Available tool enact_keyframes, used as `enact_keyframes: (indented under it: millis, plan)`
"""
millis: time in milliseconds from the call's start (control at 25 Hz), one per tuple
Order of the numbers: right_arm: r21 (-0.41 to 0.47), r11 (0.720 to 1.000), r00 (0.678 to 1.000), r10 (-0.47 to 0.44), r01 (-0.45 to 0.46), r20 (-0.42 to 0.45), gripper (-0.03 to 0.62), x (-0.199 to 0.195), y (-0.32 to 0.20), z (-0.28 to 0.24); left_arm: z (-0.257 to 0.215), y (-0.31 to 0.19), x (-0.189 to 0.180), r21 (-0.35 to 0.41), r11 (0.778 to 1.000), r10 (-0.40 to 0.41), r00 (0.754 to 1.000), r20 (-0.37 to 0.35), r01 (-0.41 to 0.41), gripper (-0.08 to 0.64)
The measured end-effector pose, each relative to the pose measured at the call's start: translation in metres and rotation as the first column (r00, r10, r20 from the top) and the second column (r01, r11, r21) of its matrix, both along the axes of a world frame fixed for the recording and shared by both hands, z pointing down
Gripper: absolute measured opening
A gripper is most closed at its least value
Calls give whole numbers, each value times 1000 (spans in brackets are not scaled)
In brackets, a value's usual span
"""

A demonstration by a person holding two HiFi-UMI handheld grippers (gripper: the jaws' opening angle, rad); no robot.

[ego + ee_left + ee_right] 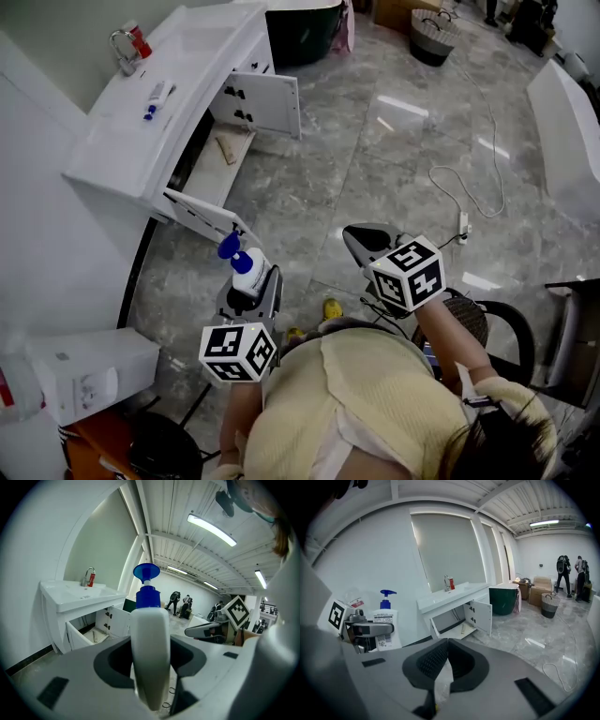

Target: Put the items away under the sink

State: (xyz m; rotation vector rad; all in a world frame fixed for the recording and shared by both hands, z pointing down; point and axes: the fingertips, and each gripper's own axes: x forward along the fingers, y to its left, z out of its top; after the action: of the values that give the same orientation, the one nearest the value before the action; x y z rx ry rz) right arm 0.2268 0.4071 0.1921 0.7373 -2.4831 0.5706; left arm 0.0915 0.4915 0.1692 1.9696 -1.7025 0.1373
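A white pump bottle (249, 273) with a blue pump head stands upright between the jaws of my left gripper (251, 283), which is shut on it. In the left gripper view the bottle (150, 658) fills the gap of the left gripper (150, 672). My right gripper (367, 240) is held level beside it to the right. Its jaws meet in the right gripper view (443, 660), and a thin whitish scrap (441, 682) hangs from between them. The white sink cabinet (178, 89) stands ahead at the left with both doors (259, 101) swung open.
A pale stick-like item (227, 148) lies on the cabinet floor. A tube (157, 96) and a red can (138, 39) sit on the sink top. A white cable (473, 187) trails over the marble floor. A white box (89, 370) is at my left, a chair (502, 330) at my right.
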Motion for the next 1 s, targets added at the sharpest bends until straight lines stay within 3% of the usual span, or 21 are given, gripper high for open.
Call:
enact_keyframes:
  millis: [480,1000]
  plan:
    - [-45,999,1000,-24,25,11,26,8,-38,20,7,-54,15,-8,1000,1,1000,-27,-1,229]
    - [-65,998,1000,-25,24,-7,26,-46,-100,20,9,-139,-33,-9,999,44,997,-59,-45,229]
